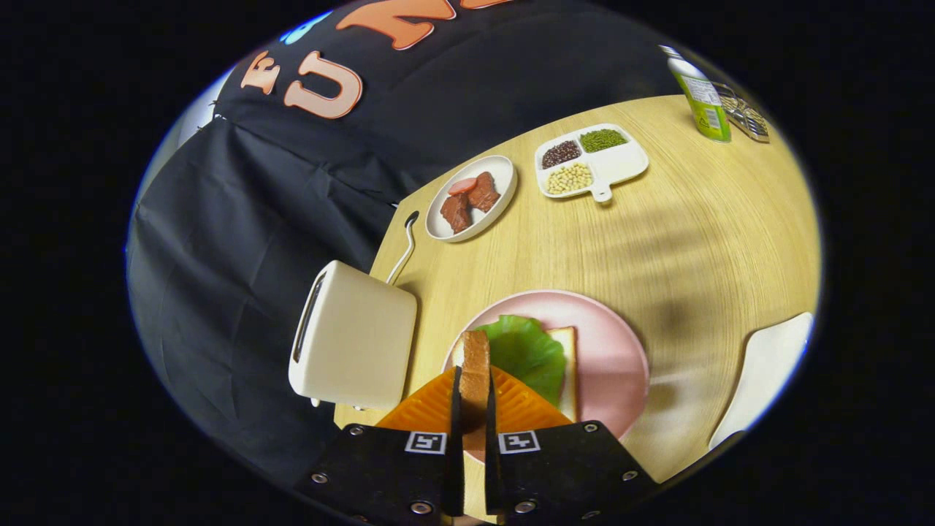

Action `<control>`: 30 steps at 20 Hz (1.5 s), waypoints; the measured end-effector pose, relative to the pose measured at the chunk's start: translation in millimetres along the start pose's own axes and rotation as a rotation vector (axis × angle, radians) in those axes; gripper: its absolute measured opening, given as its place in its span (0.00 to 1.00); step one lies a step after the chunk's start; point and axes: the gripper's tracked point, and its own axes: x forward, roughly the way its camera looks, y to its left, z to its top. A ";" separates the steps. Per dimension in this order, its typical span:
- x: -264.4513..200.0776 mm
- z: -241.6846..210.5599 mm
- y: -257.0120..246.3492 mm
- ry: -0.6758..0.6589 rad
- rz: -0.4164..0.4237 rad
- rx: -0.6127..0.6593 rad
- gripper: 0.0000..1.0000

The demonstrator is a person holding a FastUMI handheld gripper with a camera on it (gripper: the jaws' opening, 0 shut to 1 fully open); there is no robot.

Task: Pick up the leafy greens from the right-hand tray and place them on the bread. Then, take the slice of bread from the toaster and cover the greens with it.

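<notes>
My gripper point(474, 380) is shut on a slice of toasted bread point(475, 361), held edge-on between the two fingers above the pink plate point(621, 343). On that plate lies a slice of bread point(568, 372) with a green leaf point(527, 351) spread over it, just ahead of and to the right of my fingertips. The cream toaster point(354, 340) stands left of the plate, its slot facing away to the left.
A white oval dish with meat pieces point(471, 197) and a divided white tray of beans point(592, 161) sit further back on the wooden table point(694, 234). A green bottle point(703, 98) stands at the far right corner. A white tray point(767, 372) lies right of the plate.
</notes>
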 end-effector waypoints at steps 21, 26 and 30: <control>-59.6 53.3 -27.6 -0.359 -0.176 -0.252 0.72; -117.0 71.6 -15.1 -0.555 -0.218 -0.343 0.86; -181.7 80.6 -7.0 -0.723 -0.292 -0.454 0.94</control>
